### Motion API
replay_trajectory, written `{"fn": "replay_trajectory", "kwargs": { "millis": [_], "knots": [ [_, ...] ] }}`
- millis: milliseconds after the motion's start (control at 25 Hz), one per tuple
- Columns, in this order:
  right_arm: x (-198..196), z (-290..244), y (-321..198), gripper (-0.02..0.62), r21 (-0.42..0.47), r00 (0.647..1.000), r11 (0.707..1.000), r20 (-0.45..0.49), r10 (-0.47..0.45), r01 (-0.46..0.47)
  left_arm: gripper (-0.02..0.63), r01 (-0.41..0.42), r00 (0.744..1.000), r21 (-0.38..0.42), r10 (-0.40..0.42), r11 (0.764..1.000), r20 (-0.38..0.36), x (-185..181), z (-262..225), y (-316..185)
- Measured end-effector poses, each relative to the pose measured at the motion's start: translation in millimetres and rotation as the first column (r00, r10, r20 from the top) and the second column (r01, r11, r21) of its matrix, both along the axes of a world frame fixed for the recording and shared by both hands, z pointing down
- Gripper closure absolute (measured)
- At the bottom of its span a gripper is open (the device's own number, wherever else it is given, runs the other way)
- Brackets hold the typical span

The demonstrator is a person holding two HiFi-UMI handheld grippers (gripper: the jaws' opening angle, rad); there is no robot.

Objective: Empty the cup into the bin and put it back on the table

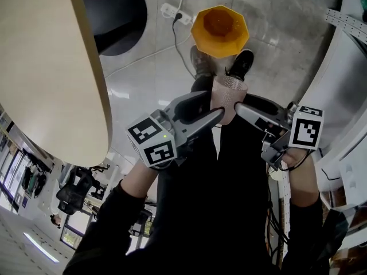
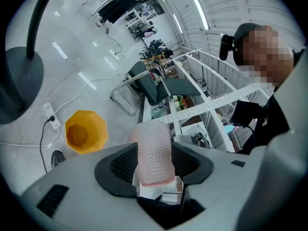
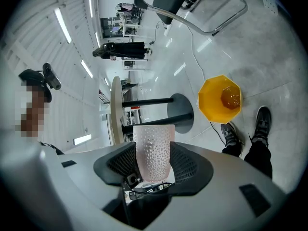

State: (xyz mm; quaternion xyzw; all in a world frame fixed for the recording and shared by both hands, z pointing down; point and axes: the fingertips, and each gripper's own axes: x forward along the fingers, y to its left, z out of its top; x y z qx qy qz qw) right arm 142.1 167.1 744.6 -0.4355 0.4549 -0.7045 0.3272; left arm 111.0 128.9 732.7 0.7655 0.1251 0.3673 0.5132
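A pink dimpled cup (image 1: pixel 228 96) hangs over the floor above my legs, nearer to me than the orange octagonal bin (image 1: pixel 219 30). My left gripper (image 1: pixel 217 109) comes at it from the left and is shut on it. From the right, my right gripper (image 1: pixel 241 105) is shut on the same cup. In the left gripper view the cup (image 2: pixel 154 150) fills the gap between the pads. The right gripper view shows the cup (image 3: pixel 154 150) squeezed likewise. Something orange lies inside the bin (image 3: pixel 220 99). The beige round table (image 1: pixel 51 67) is at the left.
The table's dark base (image 1: pixel 114 16) stands on the floor at the top left. A white power strip (image 1: pixel 170 10) with cables lies beside the bin. My shoes (image 1: pixel 241 65) stand just short of the bin. White framework (image 1: pixel 344 67) runs along the right.
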Motion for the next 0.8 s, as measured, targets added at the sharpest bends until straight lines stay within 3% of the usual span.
{"fn": "replay_trajectory", "kwargs": {
  "millis": [400,640,800],
  "knots": [
    [7,-40,-2,0.365,0.015,0.999,1.000,-0.046,-0.004,0.005,0.373,-0.020,0.999,0.031,0.021,0.999,-0.036,7,-40,-2],
    [25,-76,-9,0.365,0.067,0.983,0.997,-0.182,-0.013,0.026,0.373,-0.052,0.995,0.078,0.058,0.996,-0.076,23,-72,-5],
    [37,-109,-18,0.365,0.108,0.955,0.991,-0.294,-0.038,0.072,0.373,-0.093,0.988,0.130,0.108,0.987,-0.113,34,-102,-12]
  ]
}}
